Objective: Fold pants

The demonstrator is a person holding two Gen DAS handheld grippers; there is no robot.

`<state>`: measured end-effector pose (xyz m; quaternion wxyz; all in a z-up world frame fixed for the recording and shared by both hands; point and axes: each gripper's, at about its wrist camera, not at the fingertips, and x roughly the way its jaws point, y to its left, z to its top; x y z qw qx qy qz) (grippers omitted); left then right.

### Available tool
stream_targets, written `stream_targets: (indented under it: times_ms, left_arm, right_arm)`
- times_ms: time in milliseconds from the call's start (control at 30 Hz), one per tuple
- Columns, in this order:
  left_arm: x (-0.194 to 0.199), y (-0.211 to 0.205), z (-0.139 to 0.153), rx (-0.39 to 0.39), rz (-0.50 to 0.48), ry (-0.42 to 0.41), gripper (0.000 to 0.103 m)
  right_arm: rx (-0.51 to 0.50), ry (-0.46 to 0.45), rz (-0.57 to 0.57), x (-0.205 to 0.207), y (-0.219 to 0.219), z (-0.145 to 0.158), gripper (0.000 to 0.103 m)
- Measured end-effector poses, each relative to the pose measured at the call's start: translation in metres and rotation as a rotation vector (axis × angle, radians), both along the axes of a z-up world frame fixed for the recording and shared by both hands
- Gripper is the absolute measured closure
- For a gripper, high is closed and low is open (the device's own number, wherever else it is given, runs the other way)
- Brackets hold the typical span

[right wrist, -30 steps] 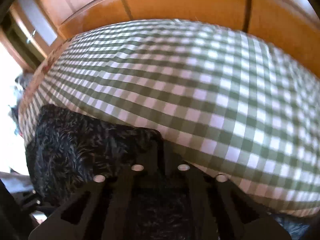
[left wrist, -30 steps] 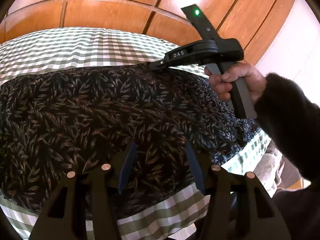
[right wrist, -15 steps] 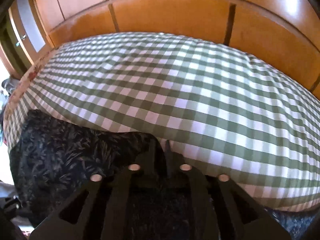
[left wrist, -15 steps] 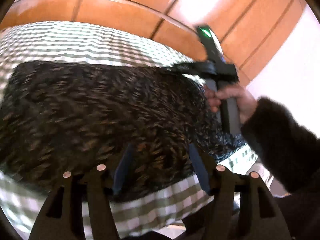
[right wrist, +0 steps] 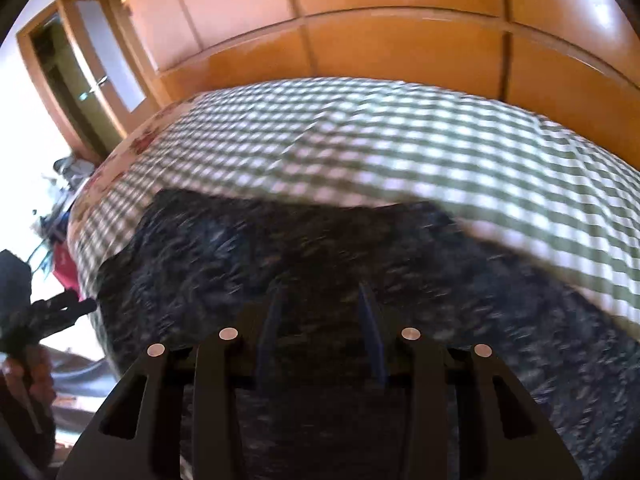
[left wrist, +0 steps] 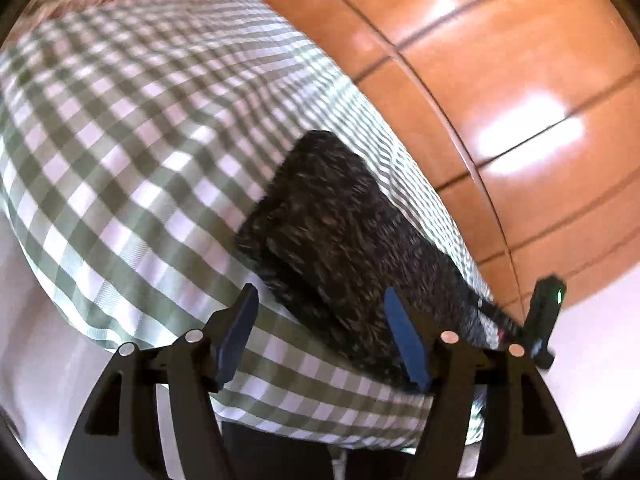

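Observation:
The dark leaf-print pants (left wrist: 344,240) lie folded on the green-and-white checked bed cover (left wrist: 132,152). My left gripper (left wrist: 320,308) is open and empty, with its jaws over the near edge of the pants. The right gripper's body (left wrist: 544,320) shows at the pants' far right end. In the right wrist view the pants (right wrist: 320,256) fill the lower half, blurred. My right gripper (right wrist: 320,300) is open just above them and holds nothing. The left gripper (right wrist: 52,312) shows at the left edge in the person's hand.
Orange wooden wardrobe panels (right wrist: 400,20) stand behind the bed. A floral sheet edge (right wrist: 120,160) shows at the bed's left end. Clutter (right wrist: 60,248) lies beyond the bed on the left. The checked cover (right wrist: 400,140) stretches past the pants.
My right gripper has opened and let go of the pants, then pulled back. My left gripper has swung left to the end of the pants and stays open.

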<state>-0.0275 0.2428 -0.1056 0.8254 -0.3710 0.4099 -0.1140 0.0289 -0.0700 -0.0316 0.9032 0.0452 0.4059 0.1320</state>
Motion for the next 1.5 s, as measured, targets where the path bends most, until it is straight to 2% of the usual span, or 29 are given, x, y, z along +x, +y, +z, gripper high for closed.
stream_targets:
  times_ms: [133,267,300,367,400,467,533,633,733,767,800,867,967,1000,1067,1233,1267,1300,1500]
  left_arm:
    - [0.01,0.009,-0.014,-0.081,0.048,0.053,0.034]
    - [0.021,0.004,-0.019,-0.094,0.063,0.051,0.038]
    - [0.024,0.0,-0.018,-0.081,0.066,0.039,0.064]
    - [0.026,-0.006,-0.013,-0.018,0.058,0.029,0.085]
    - [0.028,-0.005,-0.009,0.001,0.057,0.016,0.089]
    - [0.023,-0.006,0.0,0.047,0.056,-0.011,0.09]
    - [0.019,-0.007,0.007,0.102,0.058,-0.009,0.091]
    - [0.025,-0.01,-0.006,0.175,0.05,0.054,0.089]
    - [0.026,-0.014,-0.002,0.247,0.055,0.067,0.073]
    - [0.024,-0.013,0.003,0.272,0.067,0.061,0.063]
    - [0.022,-0.012,0.013,0.317,0.088,0.043,0.061]
    - [0.02,-0.012,0.031,0.362,0.091,-0.011,0.061]
    - [0.028,-0.025,0.052,0.398,0.04,-0.088,0.057]
    - [0.034,-0.033,0.056,0.415,0.013,-0.099,0.057]
    - [0.049,-0.051,0.056,0.438,-0.033,-0.096,0.057]
    - [0.094,-0.102,0.05,0.504,-0.107,-0.077,0.057]
    - [0.102,-0.108,0.047,0.519,-0.104,-0.058,0.057]
    - [0.109,-0.114,0.046,0.525,-0.108,-0.046,0.057]
    - [0.13,-0.129,0.029,0.576,-0.112,0.023,0.058]
  right_arm:
    - [0.0,0.011,0.031,0.002,0.017,-0.004,0.065]
    - [-0.002,0.015,0.036,0.01,0.027,-0.007,0.065]
    - [0.004,0.018,0.034,0.013,0.029,-0.007,0.065]
    - [-0.001,0.022,0.021,0.019,0.031,-0.008,0.065]
    - [-0.007,0.024,0.012,0.021,0.031,-0.009,0.065]
    - [-0.013,0.033,-0.005,0.029,0.03,-0.013,0.065]
    - [-0.044,0.061,-0.036,0.04,0.03,-0.022,0.065]
    - [-0.059,0.082,-0.052,0.052,0.032,-0.036,0.065]
    - [-0.083,0.067,-0.051,0.05,0.035,-0.034,0.065]
    - [-0.088,0.064,-0.048,0.049,0.035,-0.033,0.065]
    - [-0.094,0.058,-0.051,0.045,0.035,-0.03,0.065]
    - [-0.121,0.025,-0.067,0.033,0.037,-0.019,0.065]
    - [-0.181,-0.048,-0.087,0.011,0.04,0.0,0.065]
    - [-0.198,-0.071,-0.108,0.002,0.039,0.007,0.06]
    - [-0.218,-0.102,-0.155,-0.01,0.036,0.017,0.051]
    - [-0.262,-0.178,-0.279,-0.041,0.017,0.036,0.047]
    - [-0.257,-0.186,-0.302,-0.045,0.012,0.038,0.041]
    - [-0.245,-0.196,-0.332,-0.051,0.003,0.041,0.039]
    - [-0.23,-0.205,-0.394,-0.068,-0.02,0.046,0.039]
